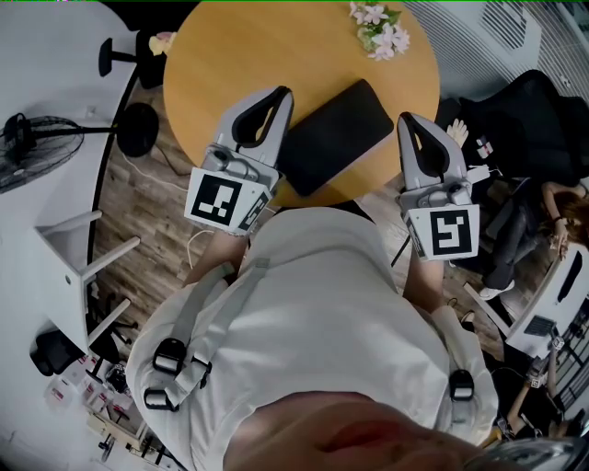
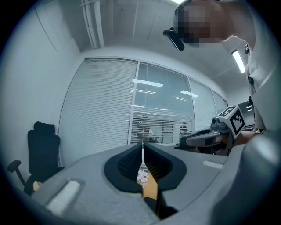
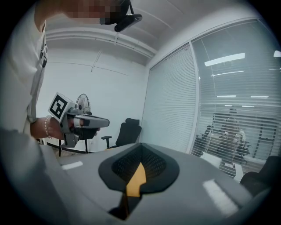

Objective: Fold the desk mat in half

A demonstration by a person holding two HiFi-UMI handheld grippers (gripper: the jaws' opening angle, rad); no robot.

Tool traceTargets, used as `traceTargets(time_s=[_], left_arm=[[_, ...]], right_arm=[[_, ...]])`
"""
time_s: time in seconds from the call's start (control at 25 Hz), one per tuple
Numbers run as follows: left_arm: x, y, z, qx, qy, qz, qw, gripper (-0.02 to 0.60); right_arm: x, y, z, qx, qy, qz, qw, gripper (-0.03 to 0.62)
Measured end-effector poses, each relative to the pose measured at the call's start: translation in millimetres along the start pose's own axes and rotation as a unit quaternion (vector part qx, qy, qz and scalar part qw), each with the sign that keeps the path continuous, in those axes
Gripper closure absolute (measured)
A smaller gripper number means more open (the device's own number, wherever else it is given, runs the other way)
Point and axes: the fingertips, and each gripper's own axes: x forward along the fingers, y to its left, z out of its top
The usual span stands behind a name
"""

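Note:
The black desk mat (image 1: 336, 136) lies flat and askew on the round wooden table (image 1: 276, 46), its near corner at the table's front edge. My left gripper (image 1: 282, 94) is held above the table just left of the mat, and it is shut with nothing between the pads. My right gripper (image 1: 405, 120) hovers off the mat's right end, also shut and empty. In the left gripper view the left gripper (image 2: 143, 147) points level at the window blinds, with the right gripper (image 2: 206, 138) beside it. The right gripper view shows the right gripper (image 3: 140, 147) closed and the left gripper (image 3: 83, 123) to its left.
A bunch of pale flowers (image 1: 379, 28) lies at the table's far right. On the floor to the left stand a fan (image 1: 37, 147) and a white stool (image 1: 83, 258). A black office chair (image 1: 525, 120) and a seated person (image 1: 552, 212) are at the right.

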Motion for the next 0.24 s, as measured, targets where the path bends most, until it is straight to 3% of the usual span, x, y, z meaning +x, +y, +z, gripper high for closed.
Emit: traceTargets(time_s=[0.24], left_arm=[[-2.6,5.6,-2.2,-0.001,0.001,0.000,1.0000,0.568]], right_arm=[[5.3,6.3,1.9,-0.003,0.001,0.002,1.000,0.589]])
